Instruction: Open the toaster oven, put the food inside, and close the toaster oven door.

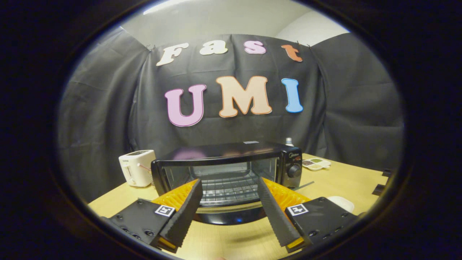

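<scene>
**Gripper view: oven door is lying open, tongs are hanging wide and empty**

Gripper view is showing the toaster oven (pixel 231 169) sitting on the wooden table (pixel 339 180), straight ahead of the tongs (pixel 229 184) and squarely facing them. Its door (pixel 231 213) is looking already dropped forward, the lower edge lying flat toward the camera, and the wire rack (pixel 229 187) inside is showing bare between the two fingers (pixel 187 211).

The tongs are standing spread wide, gripping nothing; their tips are framing the oven's mouth without seeming to touch it. The oven's long axis is running side to side across the line of the fingers, with its knobs (pixel 294 170) at the right end.

No food is showing clearly. A pale rounded thing (pixel 341 203) is peeking out just past the right finger, too hidden to name. A small tray (pixel 316 164) with compartments is resting well beyond the oven's right side, and a white toaster (pixel 136 168) is standing at its left.

Judging from this, the opening step is appearing done, and fetching the food is likely coming next, probably off to the right.
</scene>
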The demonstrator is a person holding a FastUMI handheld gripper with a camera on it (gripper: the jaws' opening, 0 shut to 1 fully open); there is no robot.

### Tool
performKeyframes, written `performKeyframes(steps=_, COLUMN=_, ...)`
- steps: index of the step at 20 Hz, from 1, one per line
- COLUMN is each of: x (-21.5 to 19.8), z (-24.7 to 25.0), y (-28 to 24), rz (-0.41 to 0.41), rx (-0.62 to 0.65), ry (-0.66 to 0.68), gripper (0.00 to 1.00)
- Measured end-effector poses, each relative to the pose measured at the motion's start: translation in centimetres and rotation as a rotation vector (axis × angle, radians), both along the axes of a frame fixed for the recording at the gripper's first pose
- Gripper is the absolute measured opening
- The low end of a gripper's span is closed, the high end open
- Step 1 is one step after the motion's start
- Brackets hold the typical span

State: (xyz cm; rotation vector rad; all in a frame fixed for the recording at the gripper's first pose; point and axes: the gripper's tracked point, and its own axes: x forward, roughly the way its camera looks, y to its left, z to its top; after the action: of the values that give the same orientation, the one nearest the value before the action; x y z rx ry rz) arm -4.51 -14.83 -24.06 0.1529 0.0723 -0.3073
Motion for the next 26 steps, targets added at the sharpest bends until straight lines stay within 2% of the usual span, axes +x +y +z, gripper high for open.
performKeyframes(steps=10, x=-3.0, z=-3.1, y=0.4, rz=-0.045, rx=0.003, ry=0.114, gripper=0.97)
performKeyframes(steps=22, x=-5.1, z=-8.8, y=1.1, rz=-0.051, rx=-0.002, ry=0.295, gripper=0.97)
performKeyframes(steps=26, x=-5.6, z=-10.9, y=1.1, rz=-0.048, rx=0.037, ry=0.335, gripper=0.97)
